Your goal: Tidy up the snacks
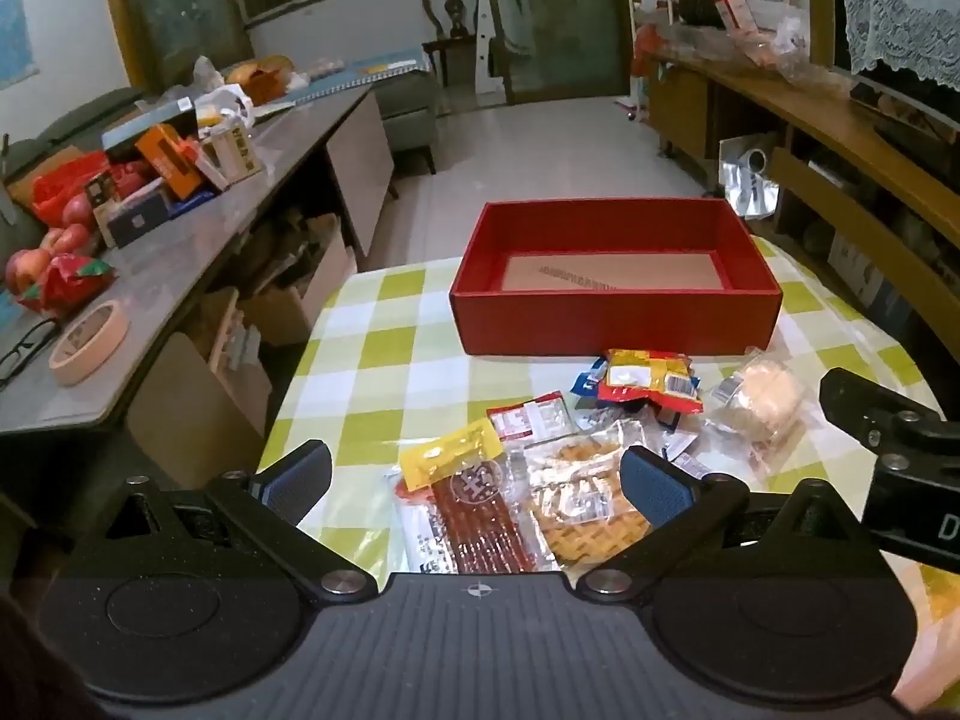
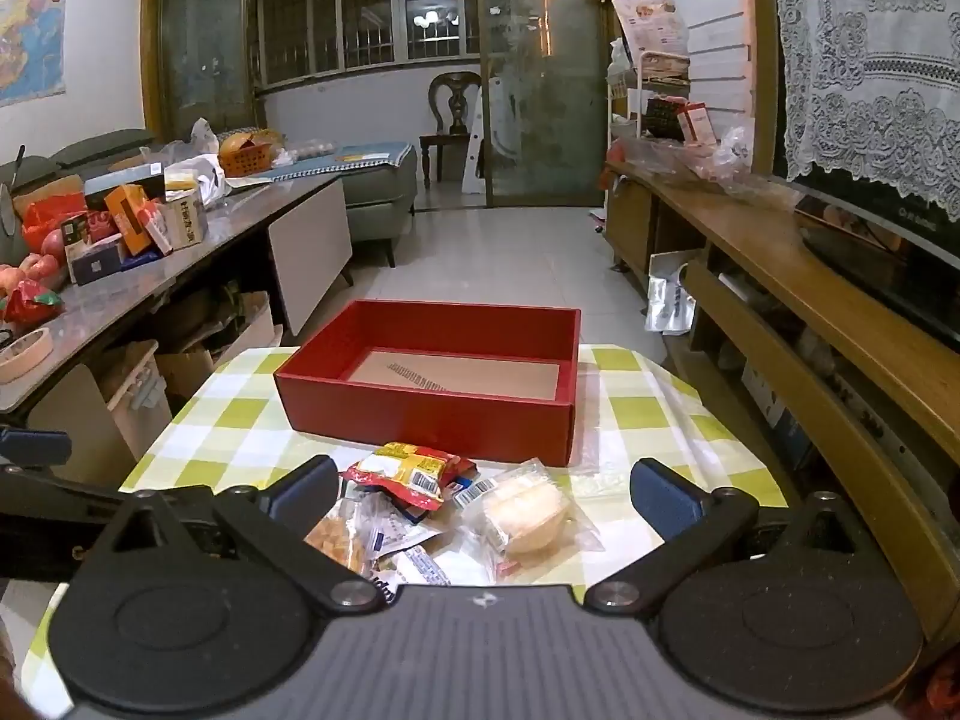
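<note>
Left tongs spread wide, right tongs likewise, empty

Snack packets lie heaped on the table before the box.

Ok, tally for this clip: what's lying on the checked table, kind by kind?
Red box: 1
Red-and-yellow packet: 1
Yellow-topped pack of red strips: 1
Waffle pack: 1
Clear bag of pale cake: 1
Small red-and-white packet: 1
Total: 6 told apart; further small packets lie half hidden in the pile, uncounted.
</note>
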Motion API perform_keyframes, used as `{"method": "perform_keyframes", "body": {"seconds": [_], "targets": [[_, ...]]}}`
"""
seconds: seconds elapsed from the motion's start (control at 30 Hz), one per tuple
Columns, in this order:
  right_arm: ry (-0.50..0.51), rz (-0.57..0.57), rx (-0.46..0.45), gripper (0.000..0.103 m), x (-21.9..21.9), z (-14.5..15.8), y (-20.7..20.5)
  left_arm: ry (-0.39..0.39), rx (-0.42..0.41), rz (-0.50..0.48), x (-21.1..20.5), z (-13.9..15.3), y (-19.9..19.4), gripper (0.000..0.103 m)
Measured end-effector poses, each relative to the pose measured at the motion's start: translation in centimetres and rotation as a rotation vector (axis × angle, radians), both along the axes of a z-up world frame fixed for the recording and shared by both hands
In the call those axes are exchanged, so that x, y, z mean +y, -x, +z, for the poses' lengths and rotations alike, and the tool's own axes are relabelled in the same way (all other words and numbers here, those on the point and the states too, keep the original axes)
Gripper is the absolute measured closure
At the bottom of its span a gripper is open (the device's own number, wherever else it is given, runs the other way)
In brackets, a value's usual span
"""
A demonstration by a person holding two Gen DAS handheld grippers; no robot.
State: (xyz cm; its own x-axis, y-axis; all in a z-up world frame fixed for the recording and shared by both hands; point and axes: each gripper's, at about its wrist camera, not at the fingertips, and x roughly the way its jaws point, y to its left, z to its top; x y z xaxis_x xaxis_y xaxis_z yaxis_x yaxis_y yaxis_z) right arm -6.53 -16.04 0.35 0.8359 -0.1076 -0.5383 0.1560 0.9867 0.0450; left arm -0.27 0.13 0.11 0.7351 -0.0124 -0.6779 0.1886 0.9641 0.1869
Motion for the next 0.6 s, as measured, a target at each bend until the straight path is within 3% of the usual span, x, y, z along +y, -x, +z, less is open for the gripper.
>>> {"method": "perform_keyframes", "body": {"seconds": [0.6], "targets": [[-0.003, 0.028, 0.025, 0.000, 0.8, -0.8, -1.0, -0.039, 0.047, 0.014, -0.2, -1.4, -0.6, 0.000]]}}
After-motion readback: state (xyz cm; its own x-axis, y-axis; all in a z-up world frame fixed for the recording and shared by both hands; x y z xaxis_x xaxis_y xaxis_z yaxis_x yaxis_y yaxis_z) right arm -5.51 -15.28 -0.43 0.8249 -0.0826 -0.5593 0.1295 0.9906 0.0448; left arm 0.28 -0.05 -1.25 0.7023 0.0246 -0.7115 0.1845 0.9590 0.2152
